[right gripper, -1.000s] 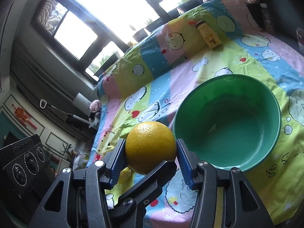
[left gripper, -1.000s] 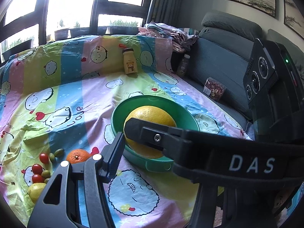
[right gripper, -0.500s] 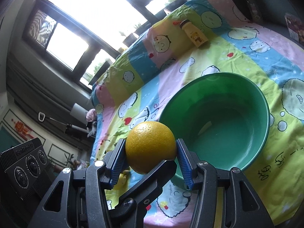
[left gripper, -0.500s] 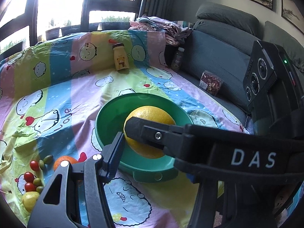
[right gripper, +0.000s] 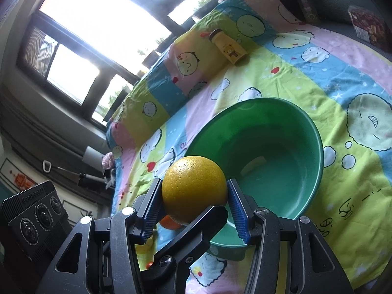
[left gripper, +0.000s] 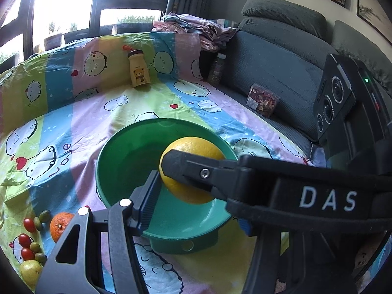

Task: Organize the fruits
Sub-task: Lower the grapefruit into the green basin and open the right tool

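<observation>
Over round green plastic bowl (right gripper: 316, 132), right gripper (right gripper: 194, 193) clamps big yellow citrus fruit (right gripper: 193, 186), prob. to drop it in; left gripper's (left gripper: 196, 188) state unclear, w/ its other finger hidden.

A yellow grapefruit (left gripper: 193, 169) hung over the green bowl (left gripper: 117, 156), gripped by the right gripper (left gripper: 171, 171) reaching in from the right. Near left lay an orange (left gripper: 60, 225), tomatoes (left gripper: 25, 240) and a lemon (left gripper: 30, 270) — a bottle (left gripper: 139, 68) stood far behind.

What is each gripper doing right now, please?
Left gripper: cannot be told; only one finger visible.
Right gripper: closed on the yellow grapefruit, at the green bowl.
</observation>
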